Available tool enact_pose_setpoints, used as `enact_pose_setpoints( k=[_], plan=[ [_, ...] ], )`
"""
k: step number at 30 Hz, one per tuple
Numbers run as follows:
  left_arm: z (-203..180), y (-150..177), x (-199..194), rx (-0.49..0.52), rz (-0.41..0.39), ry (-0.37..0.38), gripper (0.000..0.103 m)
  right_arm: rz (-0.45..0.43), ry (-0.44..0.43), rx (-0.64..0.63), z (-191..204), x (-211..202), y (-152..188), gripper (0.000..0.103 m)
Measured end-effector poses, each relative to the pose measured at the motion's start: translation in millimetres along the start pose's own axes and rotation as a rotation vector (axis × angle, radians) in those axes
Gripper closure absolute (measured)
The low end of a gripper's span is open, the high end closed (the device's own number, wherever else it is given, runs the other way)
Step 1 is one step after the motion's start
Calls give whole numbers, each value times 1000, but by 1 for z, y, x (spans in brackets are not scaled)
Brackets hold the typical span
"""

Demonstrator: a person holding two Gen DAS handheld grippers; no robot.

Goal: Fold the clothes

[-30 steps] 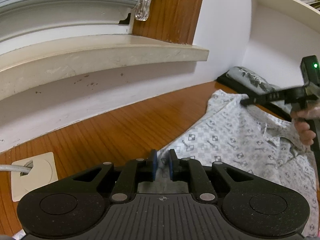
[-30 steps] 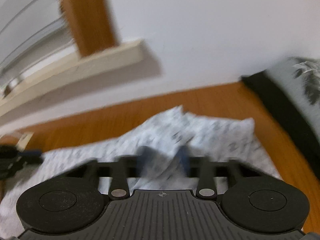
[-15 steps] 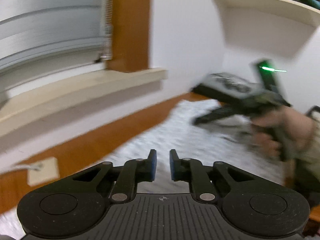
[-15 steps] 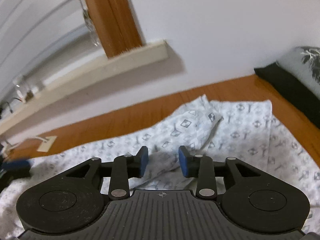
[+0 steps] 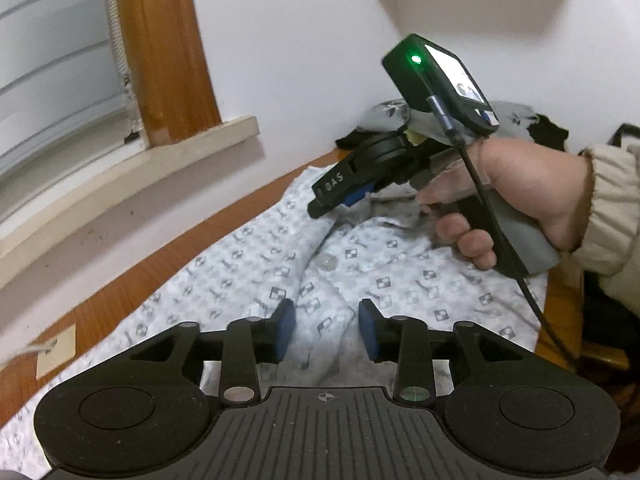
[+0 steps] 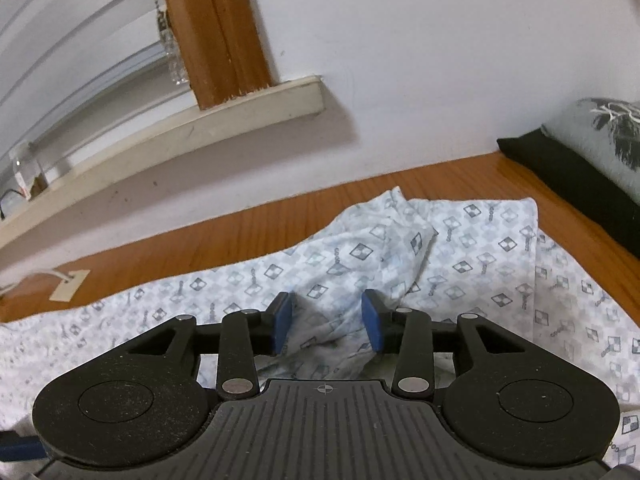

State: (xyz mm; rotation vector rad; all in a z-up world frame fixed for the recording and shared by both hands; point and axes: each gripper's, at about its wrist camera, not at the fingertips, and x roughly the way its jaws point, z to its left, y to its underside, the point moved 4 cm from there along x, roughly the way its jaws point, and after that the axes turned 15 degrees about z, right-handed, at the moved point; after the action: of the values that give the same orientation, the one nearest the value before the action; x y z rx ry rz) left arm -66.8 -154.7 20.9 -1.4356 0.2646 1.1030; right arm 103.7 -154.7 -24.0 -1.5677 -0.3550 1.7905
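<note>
L gripper (image 5: 326,330): jaws part-open and opening, blue pads apart w/ nothing pinched; patterned shirt (image 5: 248,272) lies under and between them, no pad pressing on it. R gripper (image 6: 329,322): jaws likewise opening, pads clear of cloth, a raised fold of the shirt (image 6: 400,248) showing thru the gap; in the left wrist view it is held by a hand (image 5: 516,184) w/ pale sleeve cuff, tilted nose-down over the collar area. Shirt is spread flat on wooden tabletop (image 6: 240,232), below the window sill (image 6: 200,120) and near dark folded clothes (image 6: 580,168) at far right.
</note>
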Motion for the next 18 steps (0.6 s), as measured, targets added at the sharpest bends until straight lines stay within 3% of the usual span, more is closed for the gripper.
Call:
enact_pose_setpoints(
  k=[2, 5, 8, 10, 12, 13, 16, 18],
  plan=[
    [-2, 1, -1, 22, -16, 6, 99, -1, 12, -10, 2, 1, 0, 63],
    [-5, 3, -23, 45, -79, 53, 100, -3, 5, 0, 0, 1, -1, 63],
    [-7, 8, -30, 40, -62, 119, 100, -7, -4, 13, -3, 0, 0, 64],
    [-12, 13, -28, 80, -59, 88, 99, -8, -12, 19, -5, -1, 0, 64],
    [-15, 16, -25, 90, -29, 104, 92, -7, -12, 19, -5, -1, 0, 64],
    [-13, 16, -28, 80, -42, 99, 91, -7, -11, 17, -5, -1, 0, 64],
    [2, 14, -37, 40, -69, 64, 76, -8, -6, 14, -4, -3, 0, 64],
    [20, 12, -34, -1, -61, 54, 76, -11, -21, 6, -5, -6, 0, 61]
  ],
)
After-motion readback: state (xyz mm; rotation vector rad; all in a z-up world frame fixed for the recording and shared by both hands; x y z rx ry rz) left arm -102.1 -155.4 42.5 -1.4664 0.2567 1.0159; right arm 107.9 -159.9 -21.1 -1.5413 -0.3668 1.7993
